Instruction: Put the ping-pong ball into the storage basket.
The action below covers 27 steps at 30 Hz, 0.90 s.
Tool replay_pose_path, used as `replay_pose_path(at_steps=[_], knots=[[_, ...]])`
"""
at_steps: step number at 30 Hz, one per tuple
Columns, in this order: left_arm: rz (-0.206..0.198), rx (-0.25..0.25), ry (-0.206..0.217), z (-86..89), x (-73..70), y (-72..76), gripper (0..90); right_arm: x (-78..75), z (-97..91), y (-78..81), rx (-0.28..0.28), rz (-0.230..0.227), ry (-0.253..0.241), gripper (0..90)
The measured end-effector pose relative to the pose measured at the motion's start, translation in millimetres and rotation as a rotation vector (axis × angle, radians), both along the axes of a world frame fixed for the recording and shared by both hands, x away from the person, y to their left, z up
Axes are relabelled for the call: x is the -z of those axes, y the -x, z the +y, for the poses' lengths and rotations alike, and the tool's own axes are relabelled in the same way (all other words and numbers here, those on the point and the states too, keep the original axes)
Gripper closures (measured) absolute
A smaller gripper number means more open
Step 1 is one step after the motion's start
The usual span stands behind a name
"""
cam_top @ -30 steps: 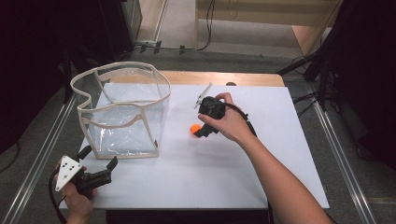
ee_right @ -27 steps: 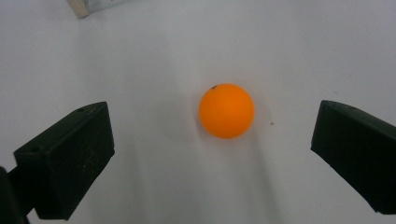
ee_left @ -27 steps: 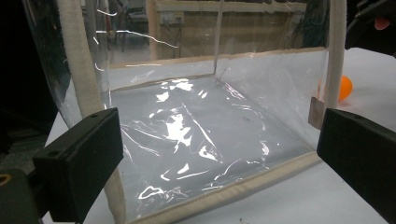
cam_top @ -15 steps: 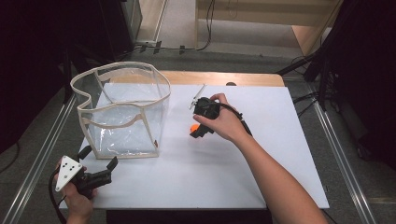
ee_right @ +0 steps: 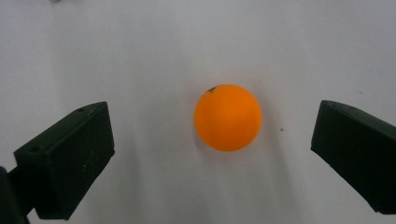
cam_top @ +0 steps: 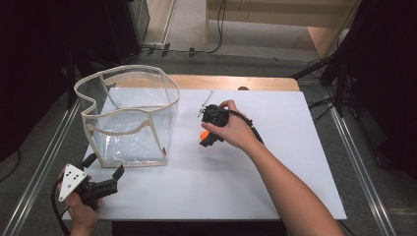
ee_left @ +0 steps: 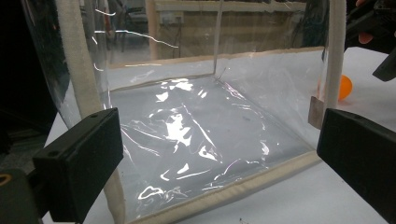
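A small orange ball (cam_top: 204, 134) lies on the white table, to the right of a clear plastic bag (cam_top: 129, 118) with cream edging that stands open. My right gripper (cam_top: 207, 138) points down over the ball, open. In the right gripper view the ball (ee_right: 228, 117) sits between the two spread jaws of my right gripper (ee_right: 215, 128), touching neither. My left gripper (cam_top: 104, 165) is held open near the front left corner, facing the bag. In the left gripper view my left gripper (ee_left: 219, 140) frames the bag (ee_left: 196, 121), with the ball (ee_left: 345, 87) beyond the bag's right edge.
A thin metal rod (cam_top: 205, 103) lies on the white sheet (cam_top: 275, 167) just behind the right hand. A wooden strip (cam_top: 236, 82) runs along the table's far edge. Metal rails (cam_top: 354, 162) flank both sides.
My right gripper has shifted a little left and down over the orange ball. The left gripper, the ball and the bag have stayed put.
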<state>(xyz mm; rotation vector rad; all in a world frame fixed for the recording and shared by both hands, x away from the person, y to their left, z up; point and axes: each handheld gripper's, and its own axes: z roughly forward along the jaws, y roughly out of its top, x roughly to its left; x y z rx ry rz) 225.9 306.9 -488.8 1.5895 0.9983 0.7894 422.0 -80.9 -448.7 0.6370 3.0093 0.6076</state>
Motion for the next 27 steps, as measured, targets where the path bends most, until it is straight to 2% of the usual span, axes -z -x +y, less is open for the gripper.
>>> replay_pose_path(at_steps=[9,23,25,27], knots=[[0.001,0.0,0.001,0.2,-0.1,0.0,0.8,6.1,2.5,-2.8,0.008,0.023,0.017,0.0],[0.001,0.002,0.0,0.3,-0.1,0.0,0.8,15.2,10.5,-3.7,-0.001,0.027,0.051,0.0],[0.001,0.001,0.001,0.3,-0.1,0.0,0.8,16.4,12.0,-3.4,0.006,0.019,0.057,4.1],[0.001,0.001,0.001,0.4,-0.1,0.0,0.8,17.7,12.7,-3.9,0.002,0.021,0.06,4.2]])
